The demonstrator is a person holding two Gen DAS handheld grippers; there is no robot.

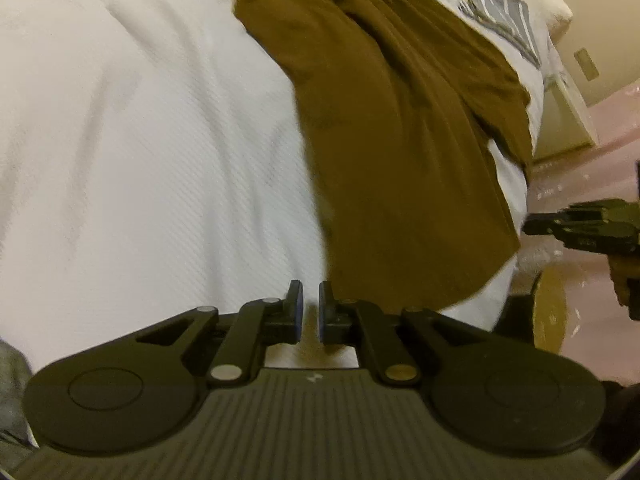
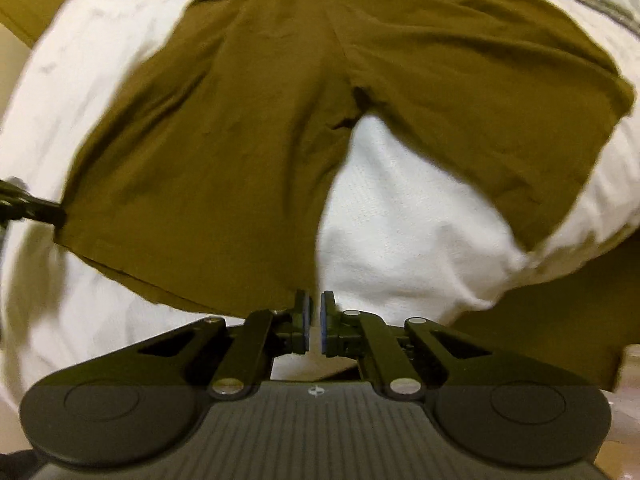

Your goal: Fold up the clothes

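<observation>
- Left tongs point(image 1: 311, 312), nearest the lens in their own view, point steeply down with jaws drawn almost together. Only a slit shows, and whether cloth sits in it I cannot tell.
- Leftward of them the white bed point(image 1: 140, 140) runs wide and bare, the freest room for any sweep.
- Brown shorts point(image 2: 240, 120) lie flat on the bed ahead of both tongs: waistband at the far end, both legs running back toward the tongs, so the long axis points straight away from them.
- Seen from the right wrist, the left tongs' tip meets the outer hem corner of the nearer leg.
- Right tongs point(image 2: 315, 320) stand at the same leg's inner hem corner, jaws narrow, with white sheet showing through the gap and nothing seen pinched.
- Both tongs therefore flank one leg's hem, and that leg is probably the one to carry across.
- Rightward, a wedge of sheet splits the legs. The far leg lies near the bed's edge, so room there is tight.
- Beyond it lie a printed cloth point(image 1: 496, 16) and pinkish floor point(image 1: 600, 128).
</observation>
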